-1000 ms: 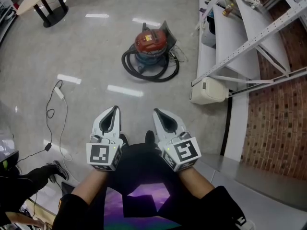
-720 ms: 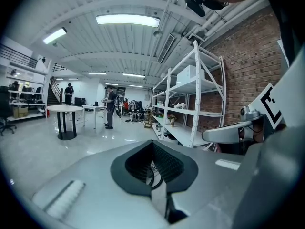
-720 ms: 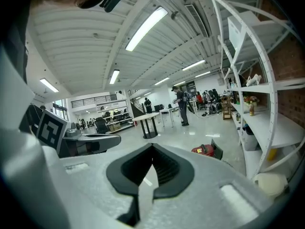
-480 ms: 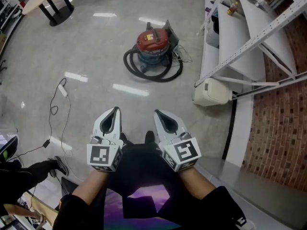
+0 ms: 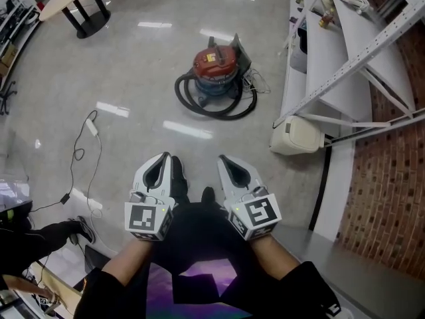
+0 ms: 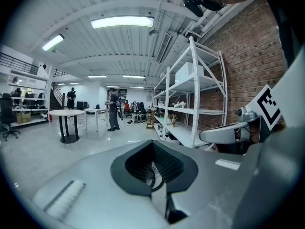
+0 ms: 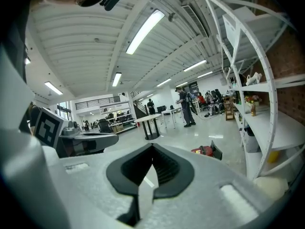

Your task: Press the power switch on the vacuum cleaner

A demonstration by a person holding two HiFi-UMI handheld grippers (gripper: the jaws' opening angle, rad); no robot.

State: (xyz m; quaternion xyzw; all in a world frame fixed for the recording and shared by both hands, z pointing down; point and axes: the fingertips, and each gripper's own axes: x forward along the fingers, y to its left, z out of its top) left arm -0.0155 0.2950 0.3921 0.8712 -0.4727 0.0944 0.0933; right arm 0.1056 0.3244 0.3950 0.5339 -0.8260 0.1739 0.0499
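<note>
Vacuum cleaner (image 5: pixel 216 68) stands on the shiny floor (image 5: pixel 133 65) well ahead of both hand-held grippers, a little to the right of the gap between them. It has a red top over a darker body, and its black hose (image 5: pixel 199 105) lies coiled round the base. I cannot pick out the power switch from this far off.

From the head view I see the left hand-held gripper (image 5: pixel 163 158) and the right hand-held gripper (image 5: pixel 226 159) held side by side, close to my body, both pointing forward toward the vacuum cleaner. They are near each other but not touching. Each one's own view shows its jaws brought together to a narrow slit with nothing between them, so both are empty.

In the right gripper view the vacuum cleaner shows small, just right of the jaw tips and far beyond them. In the left gripper view only a bit of hose shows through the opening behind the jaws.

Right of the right hand-held gripper runs a white shelf rack (image 5: pixel 345 52) along a brick wall (image 5: pixel 392 165), with a pale plastic container (image 5: pixel 297 136) on the floor at its foot. Left of the left hand-held gripper a thin cable (image 5: pixel 83 151) trails across the floor.
</note>
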